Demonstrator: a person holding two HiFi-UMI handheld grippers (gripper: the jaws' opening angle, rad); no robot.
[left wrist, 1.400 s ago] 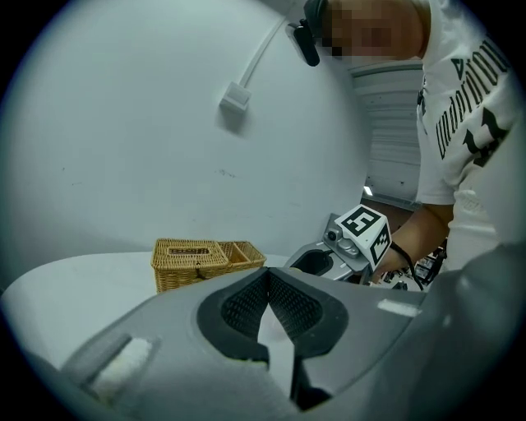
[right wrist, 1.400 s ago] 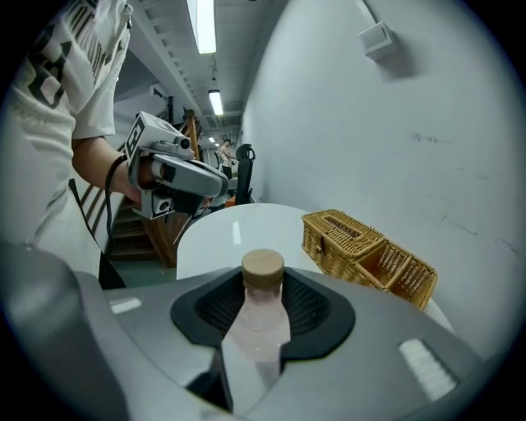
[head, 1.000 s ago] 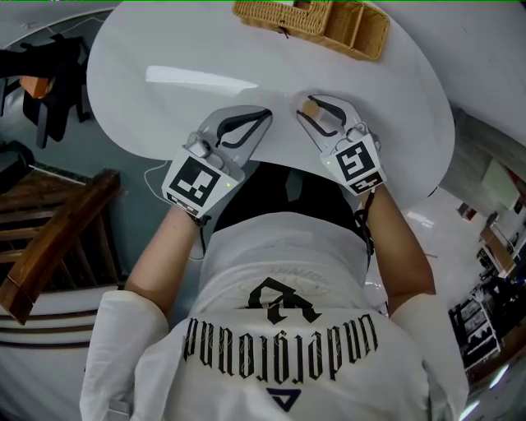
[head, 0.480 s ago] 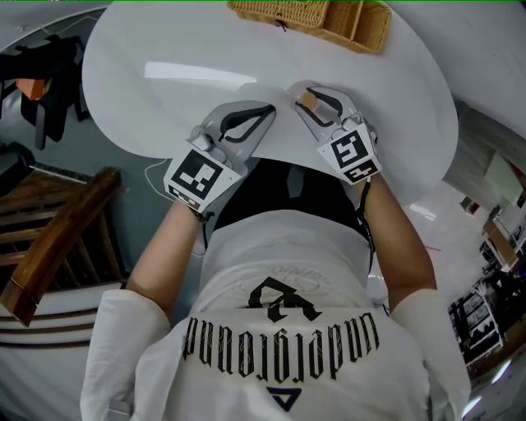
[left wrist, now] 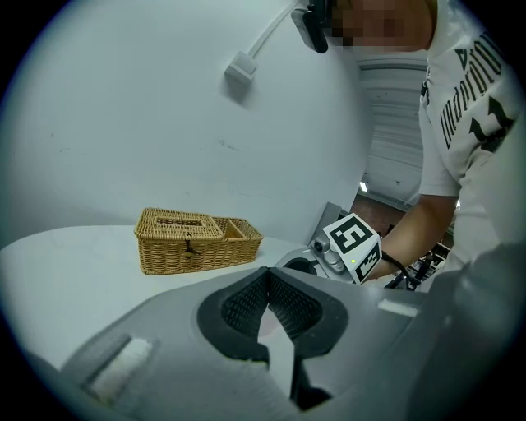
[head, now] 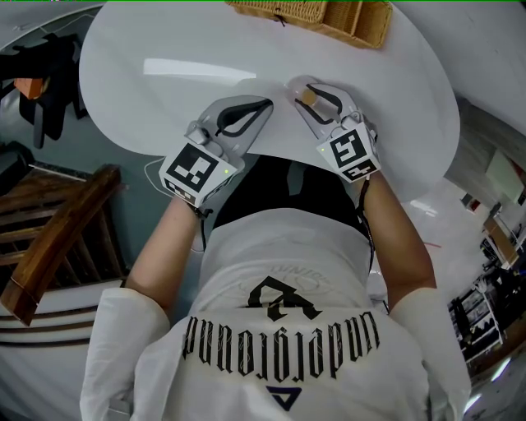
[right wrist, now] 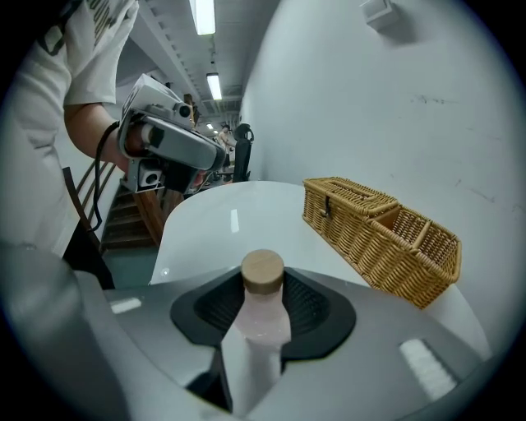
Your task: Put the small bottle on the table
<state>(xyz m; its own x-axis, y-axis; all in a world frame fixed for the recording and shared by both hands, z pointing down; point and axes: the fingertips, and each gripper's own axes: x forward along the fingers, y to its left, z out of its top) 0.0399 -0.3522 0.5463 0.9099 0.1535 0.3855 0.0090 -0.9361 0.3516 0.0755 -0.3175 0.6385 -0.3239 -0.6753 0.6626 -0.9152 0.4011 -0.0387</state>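
Starting at the left of the head view, a wooden stair [head: 57, 238] is sitting on the floor below the rim of the round white table [head: 164, 90]. Next to it, the person's left forearm is reaching forward with the left gripper [head: 265, 108], which is hovering over the table's near edge. Its marker cube [head: 196, 173] is facing up. In the left gripper view its jaws are pressing together at the tips with nothing between them [left wrist: 267, 275], and the ribbed pads are meeting in a closed point.

Just to the right, and a little apart from it, the right gripper [head: 301, 90] is also pointing out over the near part of the table. It is pinching the small bottle [right wrist: 261, 316], which is standing upright between the dark pads. The bottle's pale pinkish body is sitting in the grip while its round wood-coloured cap [right wrist: 262, 271] is rising above the pads. From the head view only that cap is showing between the jaws. Whether the bottle's base is touching the tabletop cannot be told.

Farther back and to the right, a wicker basket [head: 329, 16] is resting on the table's far side, well apart from both grippers. It is showing a lidded part and open compartments in the right gripper view.
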